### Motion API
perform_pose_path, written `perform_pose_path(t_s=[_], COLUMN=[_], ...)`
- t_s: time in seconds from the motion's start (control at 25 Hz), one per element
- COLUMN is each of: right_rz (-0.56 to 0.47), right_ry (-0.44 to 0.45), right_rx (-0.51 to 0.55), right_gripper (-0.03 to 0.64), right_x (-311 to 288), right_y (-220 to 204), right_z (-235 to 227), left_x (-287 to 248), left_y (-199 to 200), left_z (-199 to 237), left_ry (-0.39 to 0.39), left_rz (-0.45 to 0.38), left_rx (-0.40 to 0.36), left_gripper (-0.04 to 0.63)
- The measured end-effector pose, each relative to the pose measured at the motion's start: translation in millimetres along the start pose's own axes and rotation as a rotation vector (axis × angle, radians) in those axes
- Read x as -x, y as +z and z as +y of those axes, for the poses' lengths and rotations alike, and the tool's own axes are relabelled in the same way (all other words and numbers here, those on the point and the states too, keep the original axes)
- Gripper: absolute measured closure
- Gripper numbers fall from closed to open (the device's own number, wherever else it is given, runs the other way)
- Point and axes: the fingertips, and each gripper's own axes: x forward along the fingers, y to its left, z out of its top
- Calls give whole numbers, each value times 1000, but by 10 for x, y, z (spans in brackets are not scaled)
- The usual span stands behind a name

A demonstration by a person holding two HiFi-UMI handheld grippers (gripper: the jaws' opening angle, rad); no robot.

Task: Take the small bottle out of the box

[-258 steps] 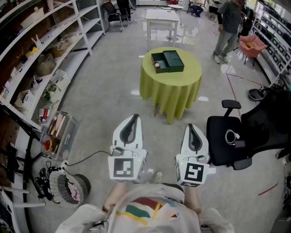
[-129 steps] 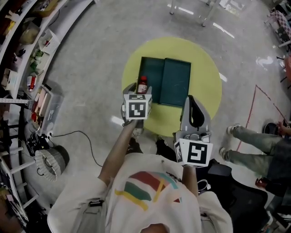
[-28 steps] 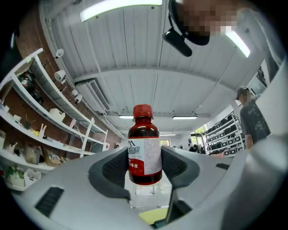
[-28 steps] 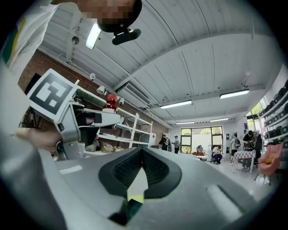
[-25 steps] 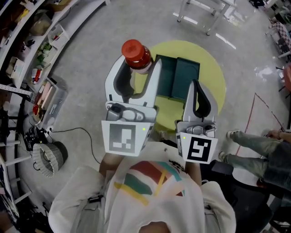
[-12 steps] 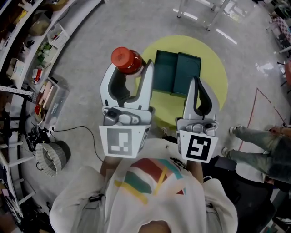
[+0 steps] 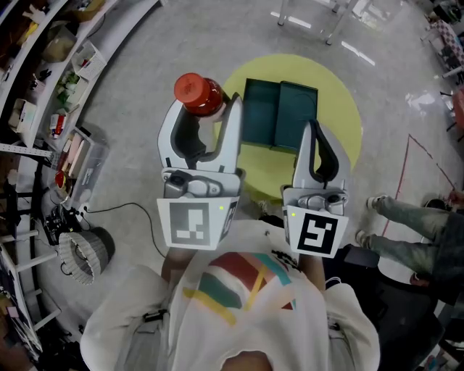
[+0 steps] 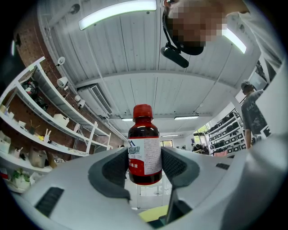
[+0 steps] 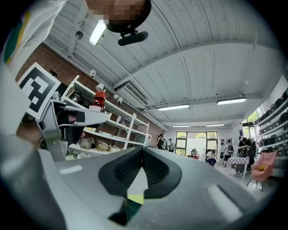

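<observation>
Small bottle (image 7: 196,92) clamped upright in your left claw (image 7: 204,106), nine o'clock of the green box (image 7: 261,110); your right claw (image 7: 312,130) closed, empty.

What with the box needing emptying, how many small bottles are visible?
1: the small bottle, clamped in the left tool, left of the open green box; none shows inside it.

A storeroom-like lab or workshop is shown: stocked metal shelves (image 7: 54,87) are ranged along a brick wall (image 9: 47,56), strip lights (image 8: 118,13) are fixed to a panelled ceiling (image 9: 202,63), and a bare grey floor (image 7: 138,80) is laid throughout.
</observation>
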Motion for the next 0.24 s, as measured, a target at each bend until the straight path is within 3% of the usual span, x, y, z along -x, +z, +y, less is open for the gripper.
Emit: perform_pose_path(t_s=[0.24], right_rz=[7], right_ry=[1], right_rx=[7], right_gripper=[612], right_x=[3], right_y=[-20], right_z=[-17], left_x=[-3], left_y=[-41], left_z=[-11], left_ry=[-8], left_rz=[23], left_rx=[-1], left_gripper=[376])
